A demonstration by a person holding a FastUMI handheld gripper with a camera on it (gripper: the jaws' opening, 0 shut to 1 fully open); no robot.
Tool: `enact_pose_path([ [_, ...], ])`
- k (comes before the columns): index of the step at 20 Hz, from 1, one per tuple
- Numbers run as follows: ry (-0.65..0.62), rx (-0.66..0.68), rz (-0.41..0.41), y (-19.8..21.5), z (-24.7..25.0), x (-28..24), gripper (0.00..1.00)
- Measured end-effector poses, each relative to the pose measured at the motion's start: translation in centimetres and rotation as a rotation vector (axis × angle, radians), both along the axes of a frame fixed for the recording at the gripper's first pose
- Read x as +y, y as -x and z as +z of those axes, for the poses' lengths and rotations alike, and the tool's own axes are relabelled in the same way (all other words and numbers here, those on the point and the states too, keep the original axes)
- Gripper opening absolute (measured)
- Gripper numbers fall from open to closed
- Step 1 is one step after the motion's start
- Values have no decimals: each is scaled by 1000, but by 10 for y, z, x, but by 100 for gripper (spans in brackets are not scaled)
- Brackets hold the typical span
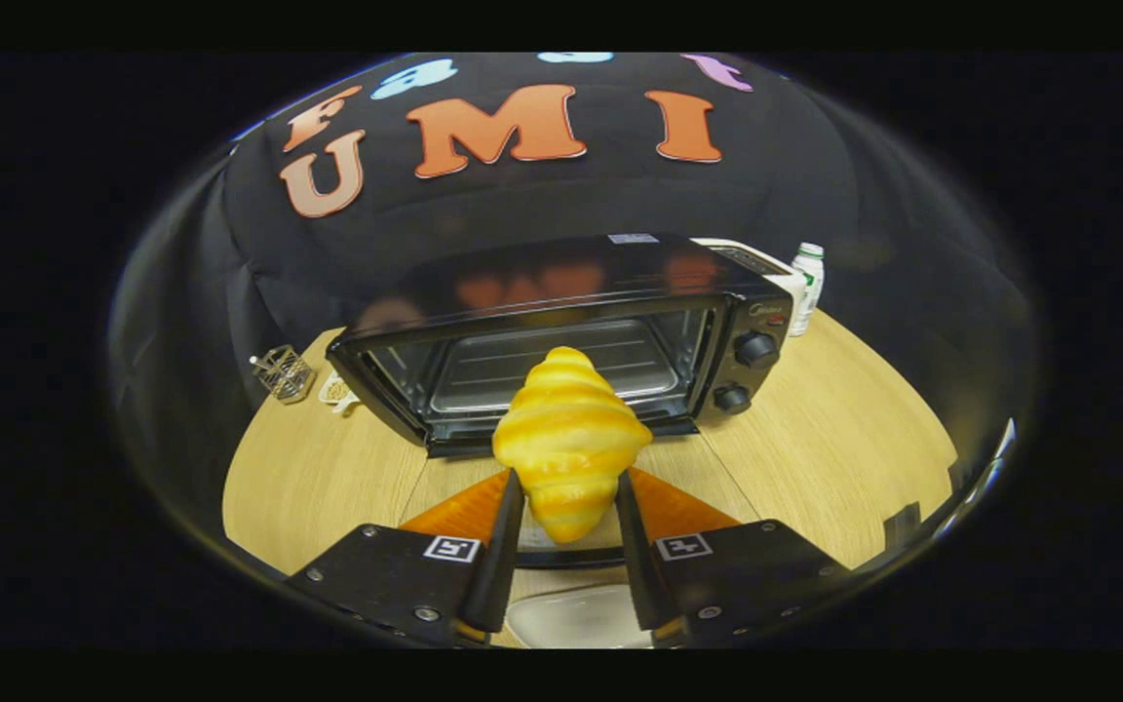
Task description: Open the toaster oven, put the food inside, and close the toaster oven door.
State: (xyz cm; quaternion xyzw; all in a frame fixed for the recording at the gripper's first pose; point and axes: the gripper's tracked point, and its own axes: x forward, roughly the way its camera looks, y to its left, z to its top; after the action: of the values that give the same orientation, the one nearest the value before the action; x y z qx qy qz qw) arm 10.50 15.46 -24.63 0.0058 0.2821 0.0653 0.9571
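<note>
A golden croissant (569,429) sits between my two black fingers (501,546), which press on its lower sides; my gripper (568,483) is shut on it and holds it above the table. Beyond the croissant stands the black toaster oven (571,336). Its glass door (717,487) is folded down flat toward me, under the croissant. The wire rack (484,370) inside the lit cavity shows behind the croissant's tip. Two knobs (755,348) sit on the oven's right side.
The oven stands on a light wooden table (844,429). A small wire basket (281,372) and a small pale item (337,390) lie left of the oven. A white bottle (808,283) stands at its right rear. A white dish (571,614) lies below my fingers.
</note>
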Motion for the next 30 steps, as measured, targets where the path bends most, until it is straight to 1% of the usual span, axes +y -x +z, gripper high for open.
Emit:
enact_pose_path([
  [3,-35,17,14,-17,-3,9,51],
  [6,-128,-6,54,-33,1,25,51],
  [8,-181,-17,65,-42,1,30,51],
  [11,-300,-34,59,-54,1,36,51],
  [15,-387,-81,55,-72,-2,37,50],
  [17,-394,-74,57,-73,-14,38,50],
  [19,-423,-76,49,-75,-16,43,51],
  [24,-404,-67,50,-83,-21,46,51],
  [27,-377,-66,27,-81,-21,39,50],
  [28,-362,-44,23,-76,-25,36,50],
  [30,-357,-57,14,-76,-21,32,50],
])
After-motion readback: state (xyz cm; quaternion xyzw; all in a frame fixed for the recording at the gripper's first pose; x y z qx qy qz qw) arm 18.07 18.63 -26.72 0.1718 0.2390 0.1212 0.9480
